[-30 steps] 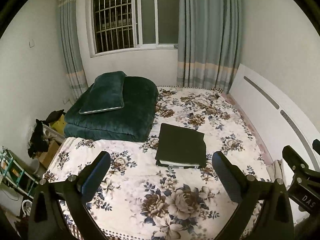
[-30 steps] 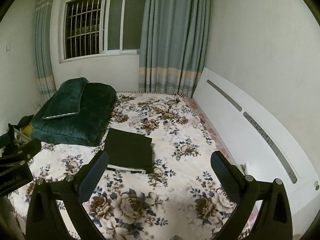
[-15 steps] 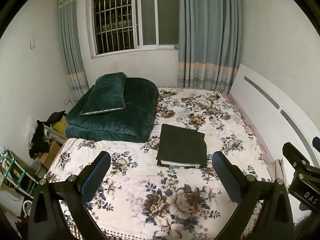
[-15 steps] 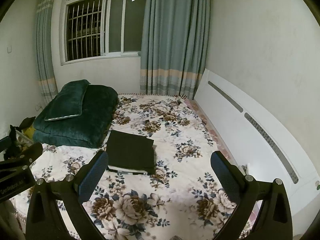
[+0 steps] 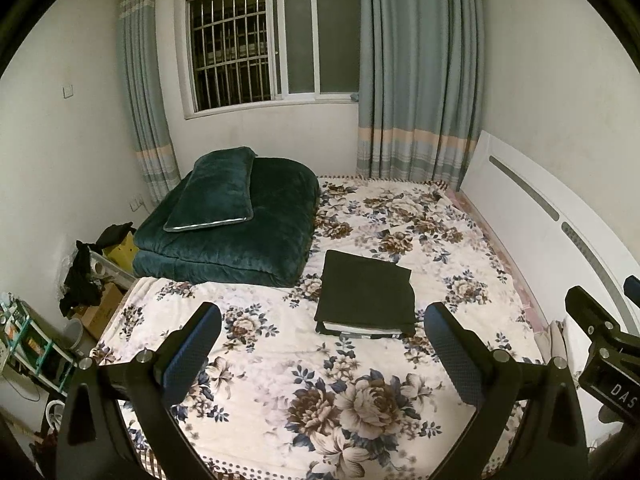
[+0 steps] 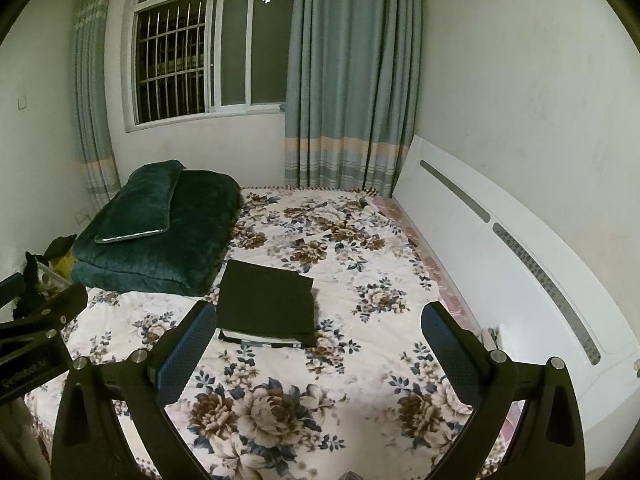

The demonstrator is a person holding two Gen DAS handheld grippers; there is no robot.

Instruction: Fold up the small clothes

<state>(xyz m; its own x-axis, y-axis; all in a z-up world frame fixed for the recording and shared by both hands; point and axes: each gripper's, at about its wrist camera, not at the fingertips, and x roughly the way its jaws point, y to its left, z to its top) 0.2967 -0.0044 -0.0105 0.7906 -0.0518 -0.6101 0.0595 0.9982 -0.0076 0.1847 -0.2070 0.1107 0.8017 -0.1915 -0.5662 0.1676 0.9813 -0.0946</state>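
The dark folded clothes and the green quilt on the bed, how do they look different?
The dark folded clothes are near black, thin and flat; the green quilt is teal, thick and puffy. The clothes make a small stack mid-bed with a pale layer showing underneath; the quilt is much larger, at the bed's far left corner, carrying a pillow. Both are folded on the floral bedspread.

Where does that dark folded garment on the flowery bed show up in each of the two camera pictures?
Left wrist view: the dark folded garment lies right of centre, just above the gap between the open fingers.
Right wrist view: it lies left of centre, by the left finger's tip.
Shared landmark: the green folded quilt, up and to the left of it in both.
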